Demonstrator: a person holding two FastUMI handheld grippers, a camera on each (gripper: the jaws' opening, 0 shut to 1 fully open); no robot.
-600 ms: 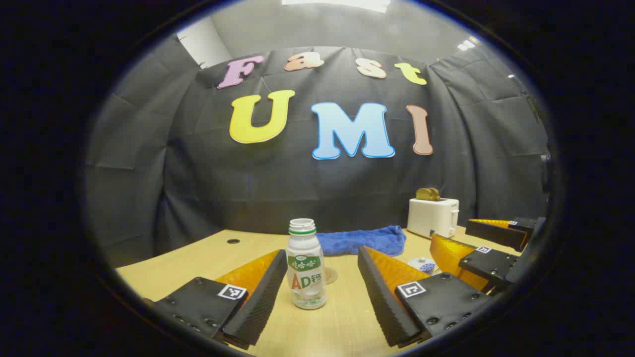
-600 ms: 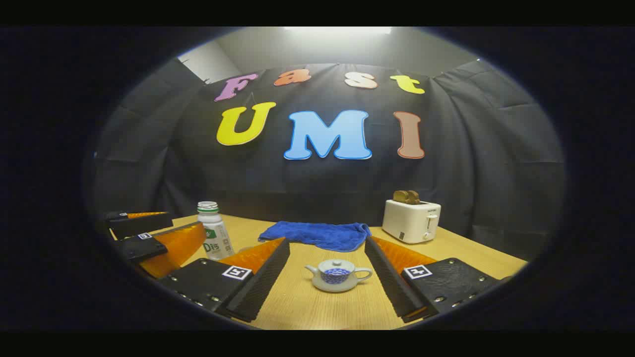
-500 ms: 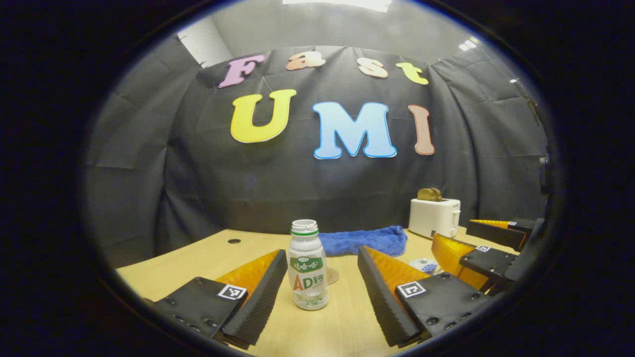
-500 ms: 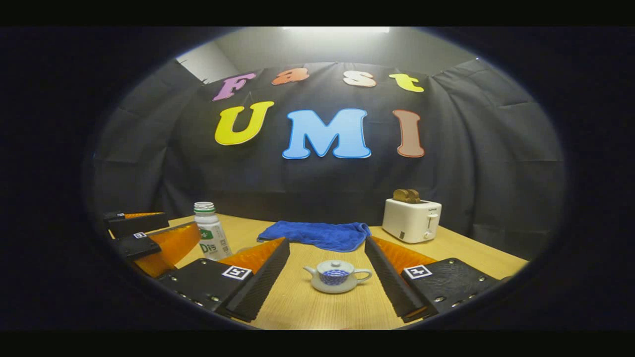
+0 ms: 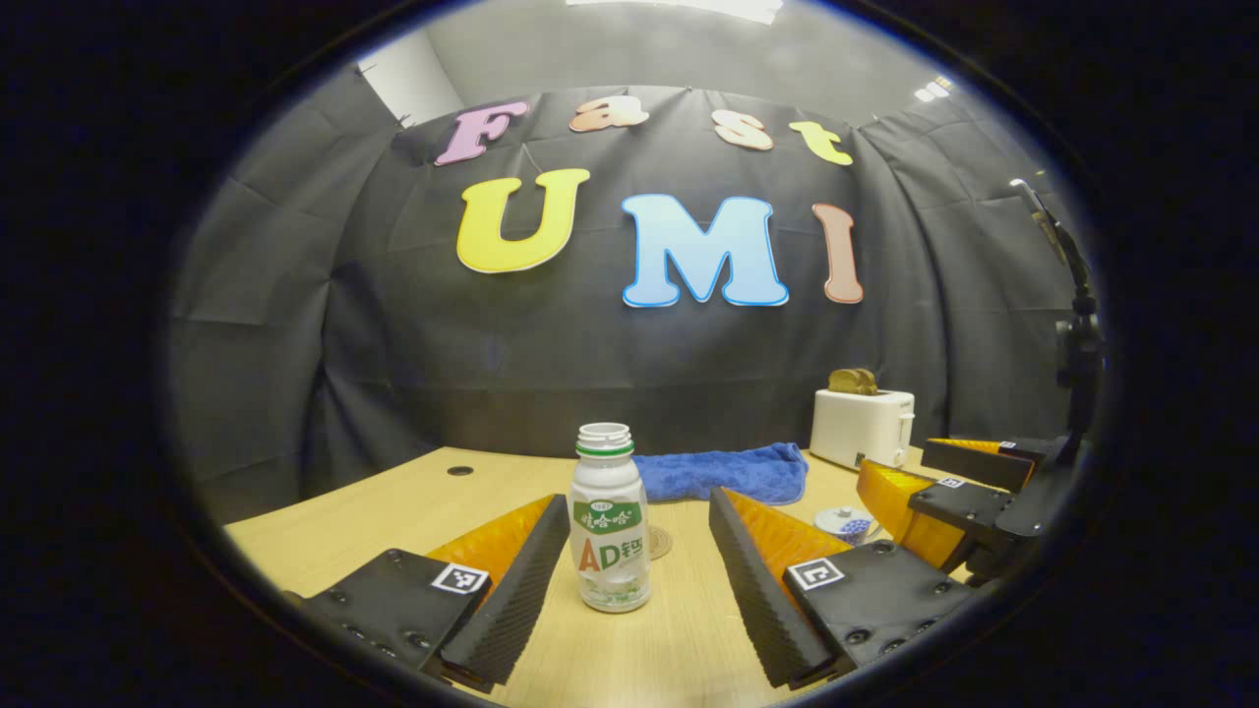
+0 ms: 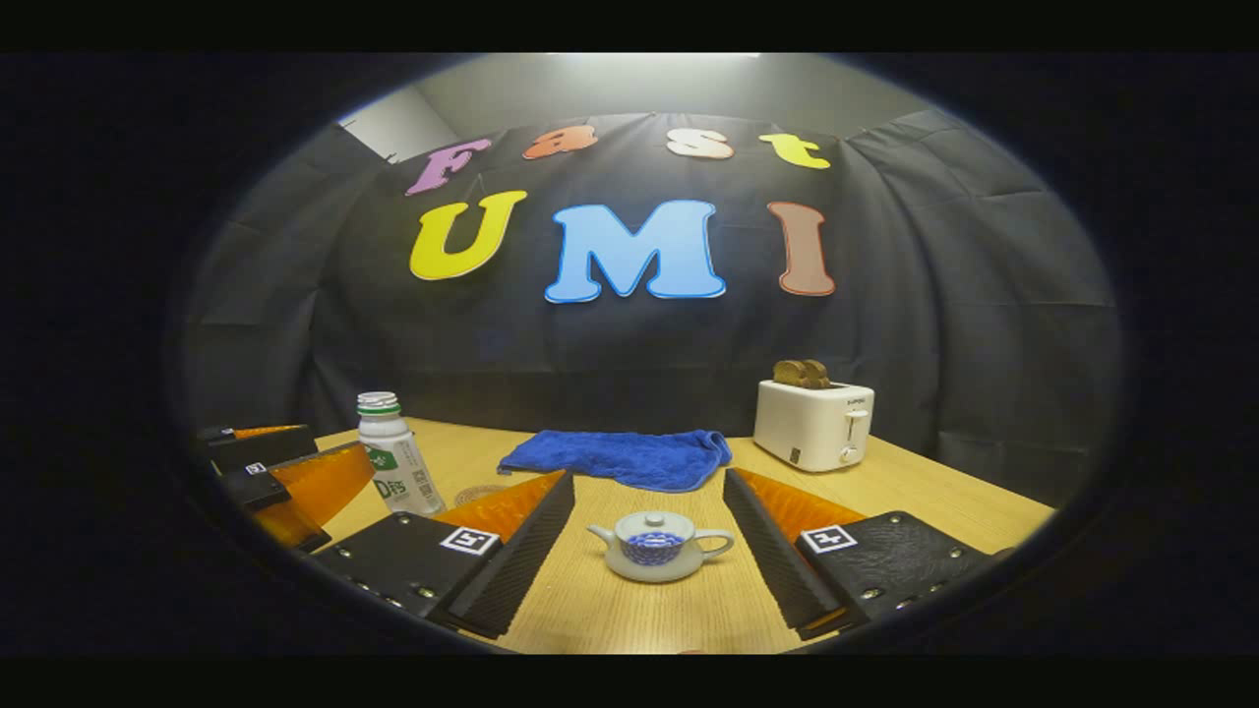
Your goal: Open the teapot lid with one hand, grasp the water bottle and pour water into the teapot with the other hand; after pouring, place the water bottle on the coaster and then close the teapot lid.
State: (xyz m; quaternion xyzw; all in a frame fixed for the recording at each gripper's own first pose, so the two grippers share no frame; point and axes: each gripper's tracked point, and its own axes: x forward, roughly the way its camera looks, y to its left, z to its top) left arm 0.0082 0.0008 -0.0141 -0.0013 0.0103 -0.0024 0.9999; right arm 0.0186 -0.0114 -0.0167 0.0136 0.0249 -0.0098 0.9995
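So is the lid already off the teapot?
No, in the right gripper view the lid sits on the teapot, between the open right gripper's fingers.

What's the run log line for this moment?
left gripper: open, around water bottle | right gripper: open, facing teapot | lid: on

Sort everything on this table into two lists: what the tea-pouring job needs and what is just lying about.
Needed: water bottle, teapot, teapot lid, coaster.

Lying about: blue towel, toaster with toast.
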